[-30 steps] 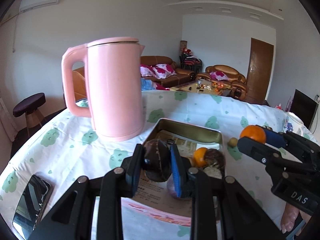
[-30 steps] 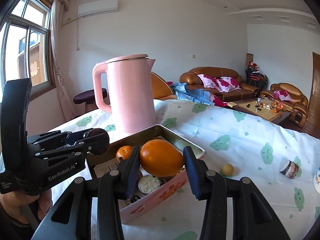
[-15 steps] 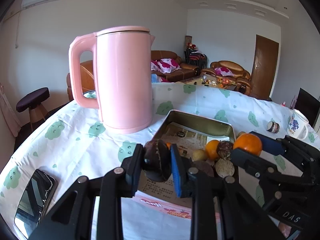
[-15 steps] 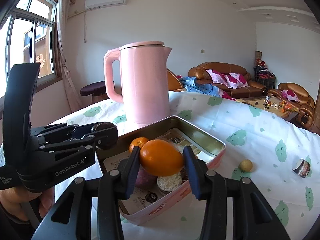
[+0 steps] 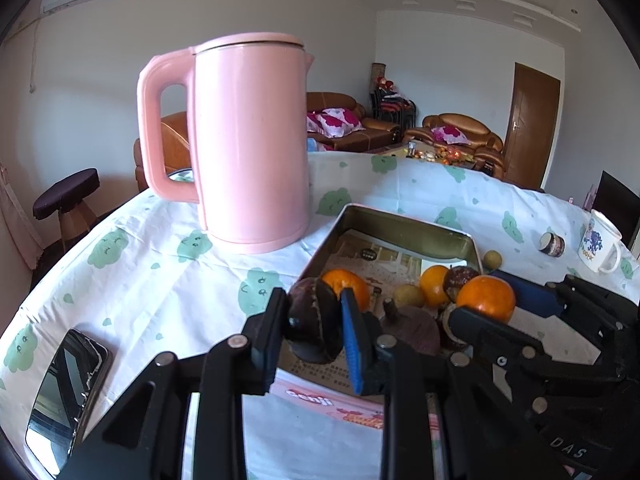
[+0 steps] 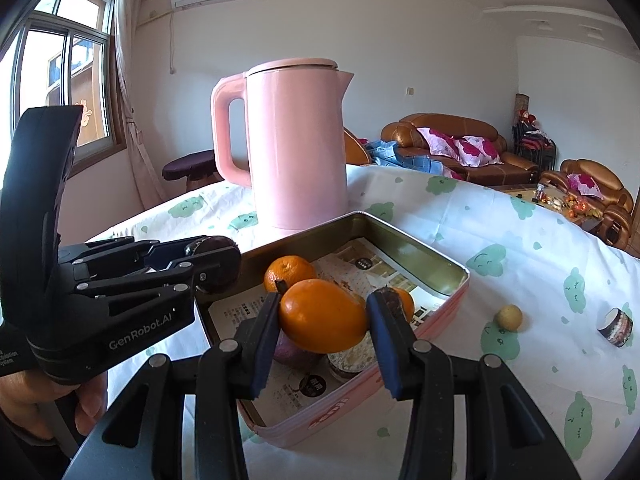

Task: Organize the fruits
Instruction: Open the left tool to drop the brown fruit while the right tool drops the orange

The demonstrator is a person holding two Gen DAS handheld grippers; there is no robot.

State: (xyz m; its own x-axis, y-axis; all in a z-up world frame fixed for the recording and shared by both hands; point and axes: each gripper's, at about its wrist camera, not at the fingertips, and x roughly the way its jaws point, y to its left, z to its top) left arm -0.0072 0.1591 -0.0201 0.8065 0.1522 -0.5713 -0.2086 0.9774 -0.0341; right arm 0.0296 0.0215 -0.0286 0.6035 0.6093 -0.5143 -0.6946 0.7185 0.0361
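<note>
My left gripper (image 5: pixel 314 330) is shut on a dark brown fruit (image 5: pixel 310 326) and holds it over the near left corner of the pink tin tray (image 5: pixel 404 222). My right gripper (image 6: pixel 322 320) is shut on a large orange (image 6: pixel 322 316) above the tray's (image 6: pixel 400 246) near side. In the tray lie a tangerine (image 6: pixel 288 272), a purple fruit (image 5: pixel 412 326), a small yellow fruit (image 5: pixel 408 295) and other pieces. The right gripper with its orange (image 5: pixel 486 298) shows in the left wrist view, and the left gripper (image 6: pixel 216 266) shows in the right wrist view.
A tall pink kettle (image 5: pixel 248 140) stands just behind the tray. A small yellow fruit (image 6: pixel 509 317) and a tape roll (image 6: pixel 616 326) lie on the cloth to the right. A white mug (image 5: pixel 600 246) stands far right. A phone (image 5: pixel 66 396) lies near left.
Both grippers have moved forward and lower toward the tray with their fruits still held. The kettle and tray look closer in both views.
</note>
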